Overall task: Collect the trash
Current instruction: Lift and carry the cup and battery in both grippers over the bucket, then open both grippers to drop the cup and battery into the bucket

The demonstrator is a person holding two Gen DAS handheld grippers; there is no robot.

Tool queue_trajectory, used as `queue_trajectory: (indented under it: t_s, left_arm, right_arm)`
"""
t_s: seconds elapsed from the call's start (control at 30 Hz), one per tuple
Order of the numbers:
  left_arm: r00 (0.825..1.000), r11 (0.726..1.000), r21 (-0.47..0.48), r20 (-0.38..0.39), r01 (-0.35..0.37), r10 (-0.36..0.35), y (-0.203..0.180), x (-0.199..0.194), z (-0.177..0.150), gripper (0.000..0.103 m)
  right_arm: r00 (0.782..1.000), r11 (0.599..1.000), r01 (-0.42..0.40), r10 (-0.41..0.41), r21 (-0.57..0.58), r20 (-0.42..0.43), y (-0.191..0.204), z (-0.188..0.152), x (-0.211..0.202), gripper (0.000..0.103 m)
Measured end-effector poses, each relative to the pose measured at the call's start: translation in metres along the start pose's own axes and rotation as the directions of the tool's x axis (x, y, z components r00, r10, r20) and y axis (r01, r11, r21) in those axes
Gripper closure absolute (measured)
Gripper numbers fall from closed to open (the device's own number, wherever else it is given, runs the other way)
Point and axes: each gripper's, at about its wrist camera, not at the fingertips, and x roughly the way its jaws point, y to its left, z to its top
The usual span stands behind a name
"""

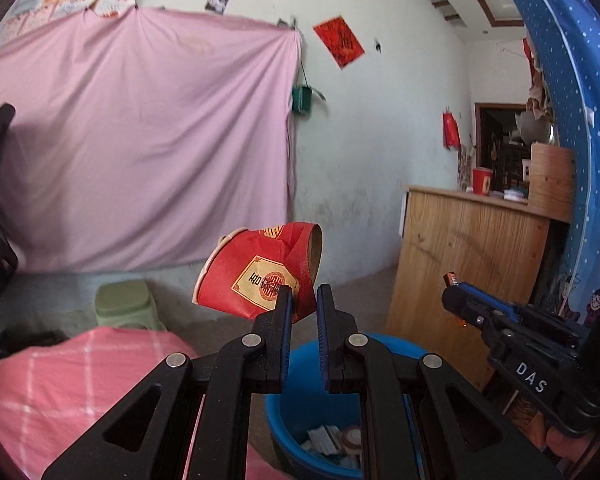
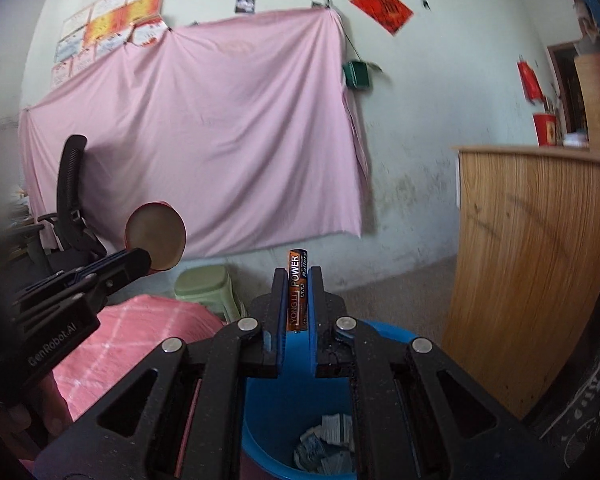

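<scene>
My two tongs hang over the blue bucket point(image 1: 284, 392), each with trash in its grip.

Left of my left tongs point(image 1: 304, 292) lies a pink checked blanket point(image 1: 60, 368), with a green plastic stool point(image 1: 126, 304) beyond it. My left tongs are clamped on the wall of a crushed red paper cup point(image 1: 256, 268), which tilts up and left from their tips, above the bucket's near edge. The bucket sits right below both tongs, paper scraps point(image 2: 328, 440) at its bottom. My right tongs point(image 2: 298, 276) are clamped on an orange-and-black battery point(image 2: 298, 284), standing upright between their pads. Right of them stands a wooden counter point(image 2: 532, 264), bearing another red cup point(image 2: 545, 129).
</scene>
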Motion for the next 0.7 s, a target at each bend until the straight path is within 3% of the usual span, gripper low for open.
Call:
queue_trajectory:
  t_s: [0.2, 0.37, 0.7]
  left_arm:
    - [0.99, 0.999, -0.014, -0.135, 0.042, -0.044, -0.017, 0.029, -0.009, 0.094]
    - [0.969, 0.997, -0.043, -0.235, 0.062, -0.07, -0.019, 0.05, -0.016, 0.094]
    - [0.934, 0.991, -0.117, -0.342, 0.061, -0.098, -0.013, 0.067, -0.03, 0.092]
  right_arm:
    - [0.992, 0.998, 0.025, -0.019, 0.05, -0.123, -0.027, -0.022, 0.017, 0.068]
    - [0.981, 0.995, 0.033, -0.014, 0.097, -0.191, -0.042, -0.03, 0.032, 0.068]
    - [0.961, 0.994, 0.032, -0.001, 0.107, -0.277, -0.05, -0.043, 0.049, 0.067]
